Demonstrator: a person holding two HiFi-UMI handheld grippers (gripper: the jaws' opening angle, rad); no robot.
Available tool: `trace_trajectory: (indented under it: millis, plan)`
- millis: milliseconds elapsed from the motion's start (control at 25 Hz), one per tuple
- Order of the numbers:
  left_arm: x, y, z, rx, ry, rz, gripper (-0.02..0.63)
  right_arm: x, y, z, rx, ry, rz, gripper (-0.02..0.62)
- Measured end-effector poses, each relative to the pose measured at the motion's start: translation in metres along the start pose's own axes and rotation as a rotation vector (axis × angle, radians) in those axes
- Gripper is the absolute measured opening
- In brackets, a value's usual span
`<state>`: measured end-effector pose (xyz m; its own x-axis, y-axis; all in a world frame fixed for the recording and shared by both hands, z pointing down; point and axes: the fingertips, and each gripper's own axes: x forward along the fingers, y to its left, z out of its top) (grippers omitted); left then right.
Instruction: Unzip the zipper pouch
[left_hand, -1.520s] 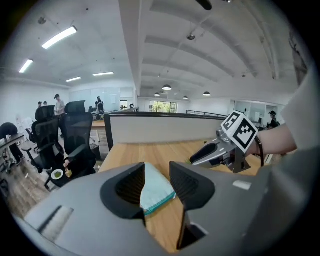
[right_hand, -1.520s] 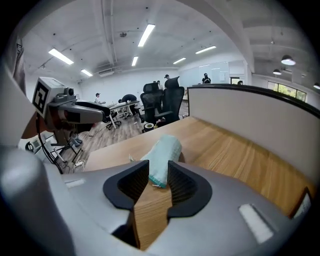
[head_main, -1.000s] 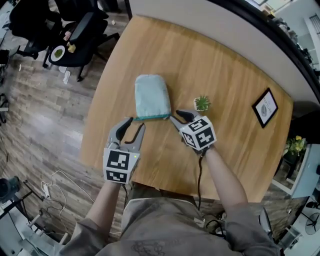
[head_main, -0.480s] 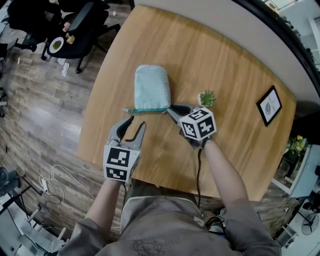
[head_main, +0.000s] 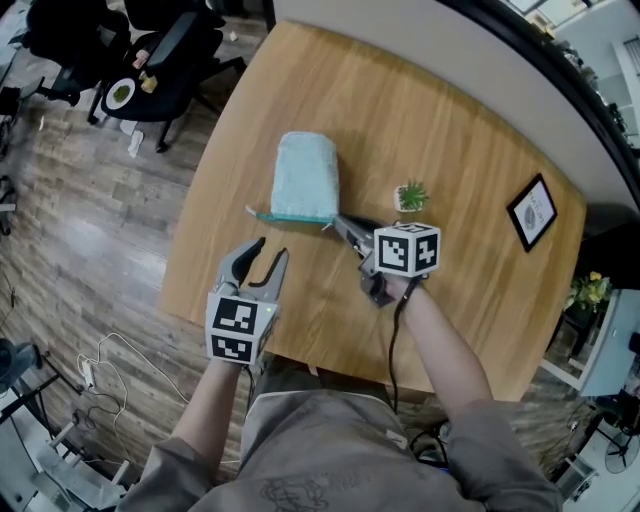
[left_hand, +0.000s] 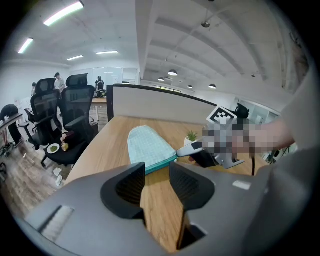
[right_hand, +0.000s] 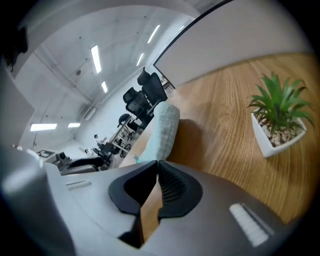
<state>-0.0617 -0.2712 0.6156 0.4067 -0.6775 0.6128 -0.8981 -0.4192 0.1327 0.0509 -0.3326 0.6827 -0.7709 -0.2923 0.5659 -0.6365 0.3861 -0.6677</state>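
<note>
The pale blue zipper pouch (head_main: 305, 175) lies flat on the wooden table (head_main: 440, 110), its darker teal zipper edge (head_main: 292, 216) toward me. A short zipper tail pokes out at that edge's left end. My right gripper (head_main: 332, 224) is at the right end of the edge, its jaws closing and their tips pinched on the pouch's corner (right_hand: 164, 127). In the right gripper view the tips (right_hand: 156, 164) almost meet under the fabric. My left gripper (head_main: 265, 255) hovers open just short of the pouch (left_hand: 147, 145), nothing between its fingers.
A small potted plant (head_main: 410, 196) stands right of the pouch, close to the right gripper. A framed picture (head_main: 531, 213) lies at the table's far right. Office chairs (head_main: 150, 60) stand on the floor beyond the table's left edge.
The right gripper's jaws have closed from wide open onto the pouch's right near corner. The left gripper has stayed open in about the same place.
</note>
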Motion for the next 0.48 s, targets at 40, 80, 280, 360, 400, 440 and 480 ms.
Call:
trace_trajectory:
  millis: [40,80,280,360,400,440,480]
  plan:
    - [-0.004,0.001,0.003,0.0,-0.007,0.001,0.152,-0.006,0.007,0.004,0.03,-0.023,0.015,0.021]
    - [-0.009,0.001,0.007,0.001,-0.015,0.001,0.152,-0.012,0.015,0.007,0.056,-0.043,0.032,0.021]
    - [-0.035,-0.002,0.032,0.018,-0.062,-0.008,0.152,-0.047,0.059,0.026,0.16,-0.142,0.122,0.018]
    - [-0.048,-0.004,0.045,0.028,-0.088,-0.014,0.152,-0.065,0.074,0.036,0.199,-0.196,0.155,0.018]
    - [-0.055,-0.006,0.052,0.037,-0.102,-0.018,0.152,-0.075,0.082,0.041,0.213,-0.228,0.177,0.018]
    - [-0.062,-0.009,0.06,0.048,-0.117,-0.022,0.152,-0.086,0.09,0.046,0.225,-0.259,0.199,0.018]
    - [-0.071,-0.012,0.068,0.059,-0.132,-0.027,0.152,-0.097,0.097,0.051,0.235,-0.288,0.216,0.018]
